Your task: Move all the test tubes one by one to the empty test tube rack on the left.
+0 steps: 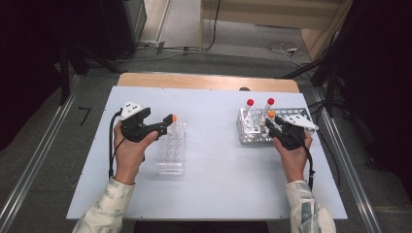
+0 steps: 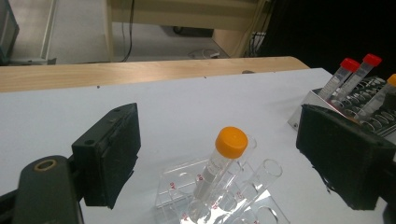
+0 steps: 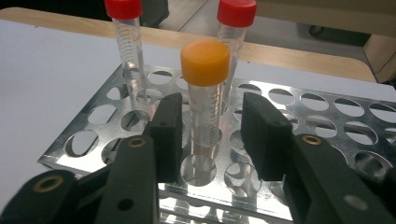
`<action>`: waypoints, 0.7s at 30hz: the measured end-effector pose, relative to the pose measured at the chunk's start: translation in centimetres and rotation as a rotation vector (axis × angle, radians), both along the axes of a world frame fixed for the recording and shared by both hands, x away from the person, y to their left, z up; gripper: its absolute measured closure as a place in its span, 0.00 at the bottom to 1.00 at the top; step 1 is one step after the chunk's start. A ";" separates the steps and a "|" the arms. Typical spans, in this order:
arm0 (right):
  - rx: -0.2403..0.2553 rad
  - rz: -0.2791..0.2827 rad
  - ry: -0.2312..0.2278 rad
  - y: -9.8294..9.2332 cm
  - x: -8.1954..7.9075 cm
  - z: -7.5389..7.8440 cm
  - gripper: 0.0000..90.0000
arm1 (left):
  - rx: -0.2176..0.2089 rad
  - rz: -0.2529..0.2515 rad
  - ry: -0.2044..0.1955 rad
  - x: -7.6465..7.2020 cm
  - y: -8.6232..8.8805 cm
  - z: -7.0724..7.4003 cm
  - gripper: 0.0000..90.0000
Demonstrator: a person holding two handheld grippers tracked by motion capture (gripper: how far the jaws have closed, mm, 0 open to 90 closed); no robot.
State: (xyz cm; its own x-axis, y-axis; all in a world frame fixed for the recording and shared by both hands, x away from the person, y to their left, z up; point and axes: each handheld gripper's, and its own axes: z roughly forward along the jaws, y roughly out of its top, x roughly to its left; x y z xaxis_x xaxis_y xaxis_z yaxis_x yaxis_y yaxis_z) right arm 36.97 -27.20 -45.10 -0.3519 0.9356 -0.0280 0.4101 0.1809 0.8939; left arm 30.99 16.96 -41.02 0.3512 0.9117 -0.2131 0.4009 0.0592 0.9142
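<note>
in the high view the right claw sits right of centre, over the near corner of the metal rack, while the left claw hovers left of centre above the clear rack on the white tabletop.

in the right gripper view the right claw is partly open, its two black jaws standing on either side of the orange-capped tube at the centre of the frame. there is a gap on both sides, so it has hold of nothing yet. this tube stands upright in a hole of the metal rack, with two red-capped tubes behind it toward the top of the frame.

in the left gripper view the left claw is wide open and empty. low in the centre of that frame a second orange-capped tube leans in the clear rack, between the jaws but clear of both.

the step in hand looks like the grasp of the tube in the metal rack, seemingly to carry it over to the clear rack. the next move calls for closing the right jaws squarely on the tube below its cap, then lifting straight up so the tube clears its hole without tipping the red-capped ones just behind.
</note>
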 end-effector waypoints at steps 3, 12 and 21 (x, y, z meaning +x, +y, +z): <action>0.005 0.010 0.007 -0.1 0.3 -0.2 0.71 | 0.001 -0.001 0.000 0.0 0.0 0.0 0.17; -0.003 0.026 0.005 0.2 0.8 -0.4 0.78 | 0.003 -0.001 0.003 0.0 -0.1 0.0 0.17; -0.004 0.019 -0.031 0.1 0.4 1.0 0.80 | -0.002 0.001 -0.003 -0.1 0.0 0.1 0.17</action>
